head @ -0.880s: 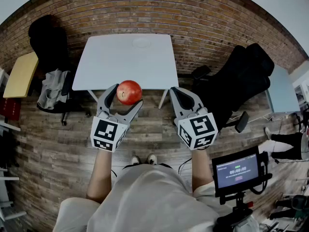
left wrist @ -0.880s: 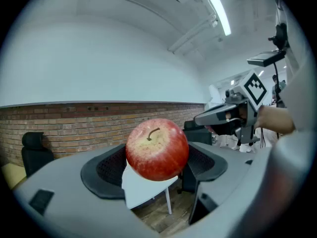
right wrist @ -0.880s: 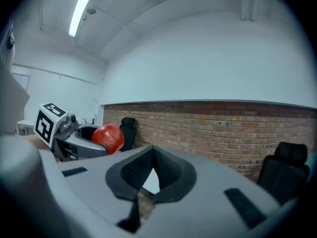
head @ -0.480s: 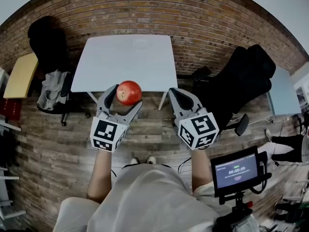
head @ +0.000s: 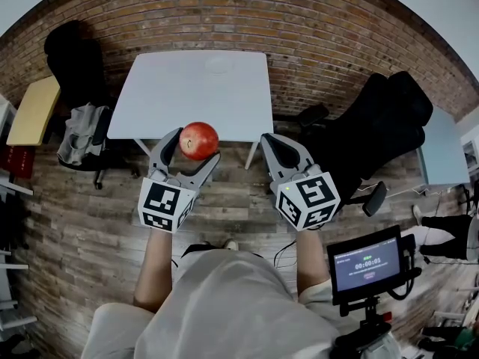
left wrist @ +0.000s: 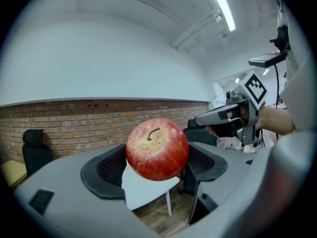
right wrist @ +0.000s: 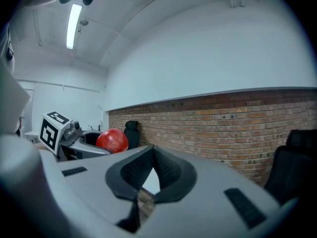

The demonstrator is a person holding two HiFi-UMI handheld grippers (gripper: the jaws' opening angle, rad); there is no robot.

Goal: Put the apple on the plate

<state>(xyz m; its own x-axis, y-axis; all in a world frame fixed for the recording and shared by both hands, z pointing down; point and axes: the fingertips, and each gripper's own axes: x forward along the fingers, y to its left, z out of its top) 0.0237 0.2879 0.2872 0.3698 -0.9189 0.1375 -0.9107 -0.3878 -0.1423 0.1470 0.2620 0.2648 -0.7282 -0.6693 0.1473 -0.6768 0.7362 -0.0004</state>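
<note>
The left tongs (head: 196,146) are clenched on a red apple (head: 199,140), holding it in the air over the near edge of the white tabletop (head: 187,99). A white plate (head: 219,64) sits at the tabletop's far edge. The right tongs (right wrist: 152,148), closed and empty, hover off the tabletop's near right corner.

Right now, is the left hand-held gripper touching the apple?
Touching. The left gripper view shows the apple pressed between both pads of the left hand-held gripper.

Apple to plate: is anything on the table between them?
No. In the head view, only bare table separates the apple from the plate.
</note>
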